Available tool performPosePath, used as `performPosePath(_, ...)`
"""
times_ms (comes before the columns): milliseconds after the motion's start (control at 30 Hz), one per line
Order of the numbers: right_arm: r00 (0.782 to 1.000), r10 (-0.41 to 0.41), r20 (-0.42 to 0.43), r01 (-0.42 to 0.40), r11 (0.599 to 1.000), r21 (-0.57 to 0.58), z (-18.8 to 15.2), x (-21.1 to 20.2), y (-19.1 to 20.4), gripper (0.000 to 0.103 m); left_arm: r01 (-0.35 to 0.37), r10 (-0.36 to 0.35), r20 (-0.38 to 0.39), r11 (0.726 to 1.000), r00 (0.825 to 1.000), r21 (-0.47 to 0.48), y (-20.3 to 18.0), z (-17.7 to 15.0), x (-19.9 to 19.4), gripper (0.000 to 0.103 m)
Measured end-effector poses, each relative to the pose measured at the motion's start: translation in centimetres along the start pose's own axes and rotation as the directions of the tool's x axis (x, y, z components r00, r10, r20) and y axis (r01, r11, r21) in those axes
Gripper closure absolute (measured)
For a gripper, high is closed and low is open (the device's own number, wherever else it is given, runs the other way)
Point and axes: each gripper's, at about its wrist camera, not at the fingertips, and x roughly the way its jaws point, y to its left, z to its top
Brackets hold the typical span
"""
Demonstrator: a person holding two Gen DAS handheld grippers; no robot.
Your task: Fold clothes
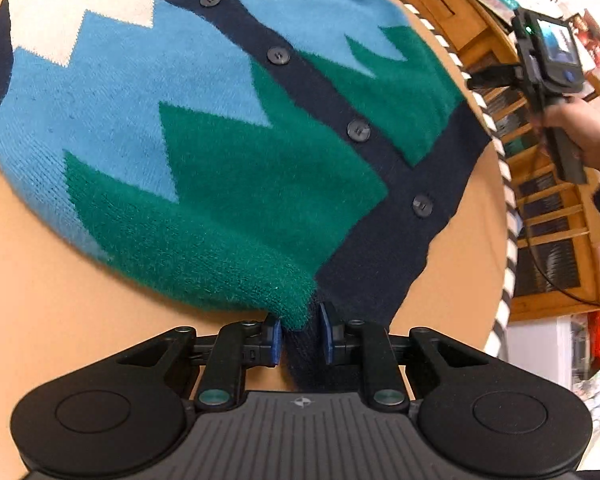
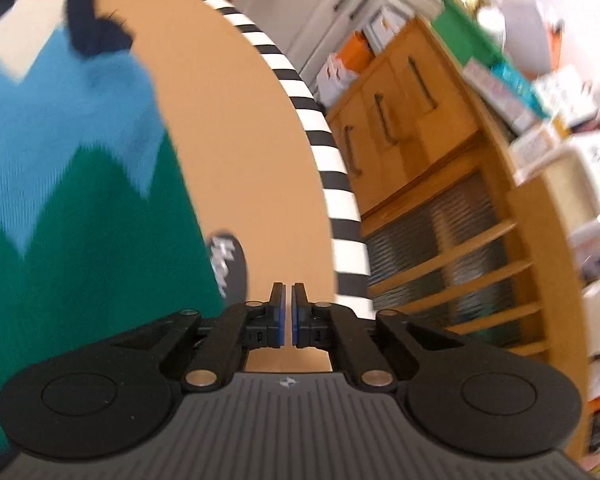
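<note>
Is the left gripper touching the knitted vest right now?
Touching. In the left wrist view the left gripper has its jaws closed on the bottom hem of the knitted vest, with dark and green fabric bunched between the blue pads.

From my left wrist view, the cardigan (image 1: 204, 128) covered most of the table (image 1: 40, 300); bare tabletop lay open only at lower left and in a strip at lower right. My left gripper (image 1: 300, 334) was pinched on its hem, so that hand had little play. In the right view, my right gripper (image 2: 288, 312), fingers together, had bare table ahead, bounded by the striped edge (image 2: 339, 188) and wooden shelves (image 2: 459, 240) at right.
</note>
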Motion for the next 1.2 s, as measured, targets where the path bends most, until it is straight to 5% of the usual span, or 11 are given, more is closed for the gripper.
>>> performPosePath(133,0.987,0.091,0.132,-0.094,0.996,0.014,-0.4,-4.3,0.8,0.093,0.032,-0.033,-0.020,0.999,0.999,-0.041,1.4,0.5,-2.3,0.068)
performPosePath(267,0.927,0.338,0.161,-0.343,0.939,0.003,-5.2,-9.7,3.1,0.079,0.018,-0.017,-0.049,0.999,0.999,0.029,2.0,0.1,-4.6,0.053)
performPosePath(300,0.910,0.385,0.154,-0.391,0.921,0.004,-6.8,-10.7,3.9,0.069,0.006,-0.003,-0.051,0.998,0.999,0.059,2.3,0.0,-5.2,0.052)
performPosePath(400,0.877,0.465,0.121,-0.469,0.883,-0.002,-11.9,-13.6,7.1,0.064,-0.108,0.108,0.006,0.982,0.994,0.153,4.6,1.0,-6.6,0.048)
performPosePath(467,0.874,0.477,0.098,-0.481,0.876,0.025,-14.3,-15.0,9.2,0.060,-0.215,0.204,0.072,0.958,0.976,0.192,7.0,3.1,-6.8,0.047)
performPosePath(600,0.905,0.415,0.098,-0.422,0.903,0.078,-17.3,-17.4,12.2,0.041,-0.331,0.309,0.138,0.925,0.941,0.188,11.5,9.1,-6.2,0.047)
performPosePath(700,0.922,0.380,0.076,-0.387,0.906,0.170,-18.0,-17.7,13.1,0.041,-0.346,0.324,0.152,0.927,0.934,0.145,14.1,13.5,-5.4,0.047)
performPosePath(800,0.920,0.388,0.061,-0.390,0.881,0.268,-18.4,-17.5,13.7,0.038,-0.405,0.372,0.196,0.899,0.907,0.169,15.2,16.8,-4.6,0.047)
performPosePath(900,0.941,0.335,0.044,-0.334,0.905,0.265,-18.6,-17.9,16.1,0.035,-0.458,0.409,0.233,0.860,0.882,0.224,15.6,19.0,-3.6,0.047)
performPosePath(1200,0.956,0.291,-0.029,-0.264,0.902,0.343,-18.8,-16.7,18.0,0.028,-0.505,0.414,0.312,0.801,0.855,0.322,16.6,24.3,-1.0,0.047)
